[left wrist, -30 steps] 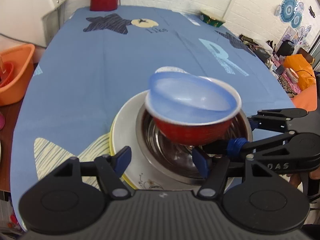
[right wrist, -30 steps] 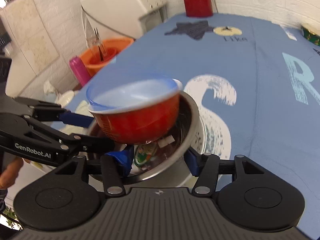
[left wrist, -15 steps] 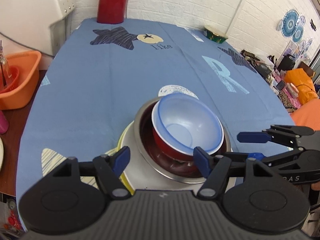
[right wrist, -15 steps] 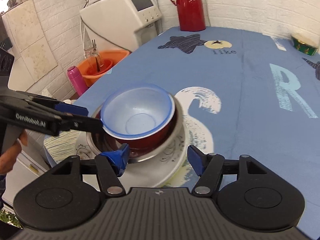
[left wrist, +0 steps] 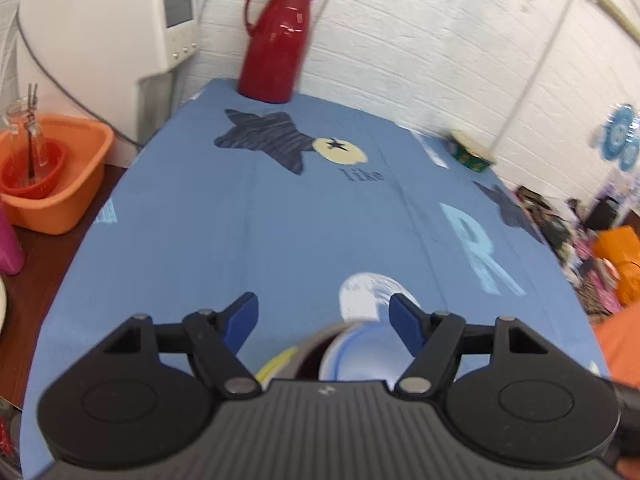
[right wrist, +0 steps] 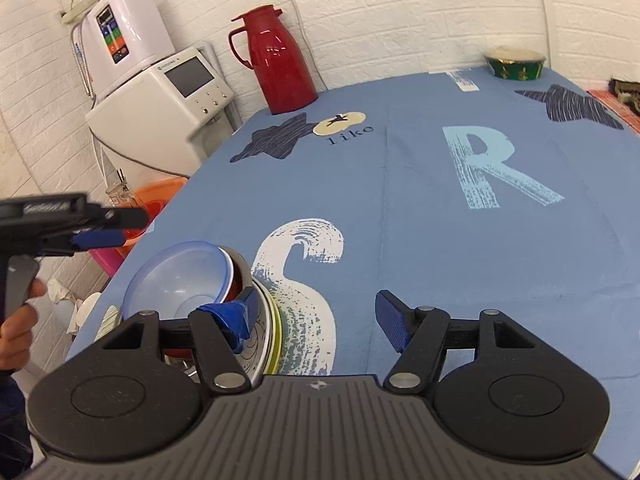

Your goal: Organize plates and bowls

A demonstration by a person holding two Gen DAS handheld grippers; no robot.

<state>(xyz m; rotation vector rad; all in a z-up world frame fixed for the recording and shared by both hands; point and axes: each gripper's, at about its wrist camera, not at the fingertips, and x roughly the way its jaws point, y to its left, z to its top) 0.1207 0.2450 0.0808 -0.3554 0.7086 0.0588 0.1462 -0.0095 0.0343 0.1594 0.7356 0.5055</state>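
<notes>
Both my hand-held grippers, left and right, spread wide, empty. Blue bowl nested in red bowl on plates, worktop edge.

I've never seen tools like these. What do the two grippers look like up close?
Both are black plastic. Each has a ribbed grey body, two round discs, silver pivot pins and two fingers with blue pads: left gripper, right gripper. Blue tape wraps one right finger.
</notes>
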